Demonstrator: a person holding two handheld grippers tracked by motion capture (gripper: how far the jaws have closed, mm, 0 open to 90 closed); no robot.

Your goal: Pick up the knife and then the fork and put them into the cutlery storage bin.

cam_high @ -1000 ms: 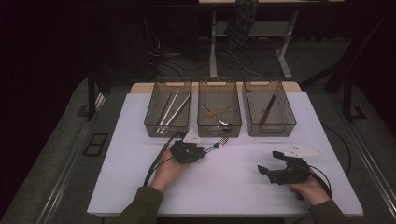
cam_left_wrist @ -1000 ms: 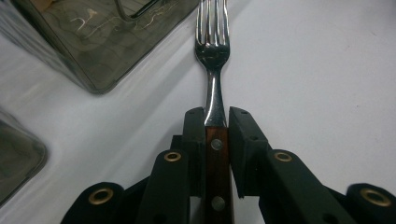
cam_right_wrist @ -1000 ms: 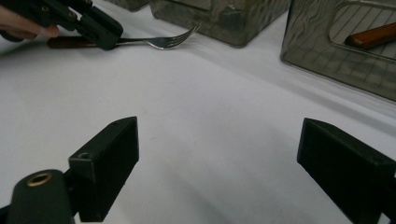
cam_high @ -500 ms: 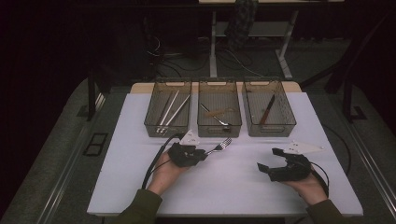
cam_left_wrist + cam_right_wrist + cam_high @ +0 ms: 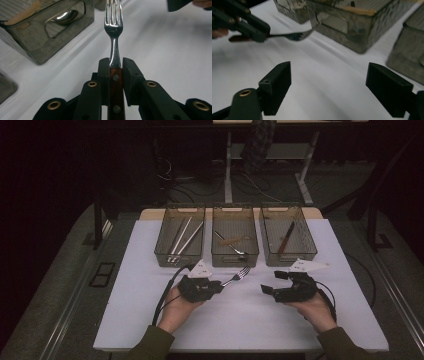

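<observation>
- Left gripper view: the left tool (image 5: 116, 72) is clamped on the fork (image 5: 114, 37) at the top of its wooden riveted handle, steel neck and tines projecting forward.
- High view: the fork (image 5: 237, 276) is held clear of the white worktop (image 5: 240, 325), just before the middle bin (image 5: 235, 257).
- Handling: judged stiff, light and slippery on the polished steel; grip the flat wooden handle.
- Right tool (image 5: 328, 91): jaws apart with nothing between them, having just been closing slightly.
</observation>
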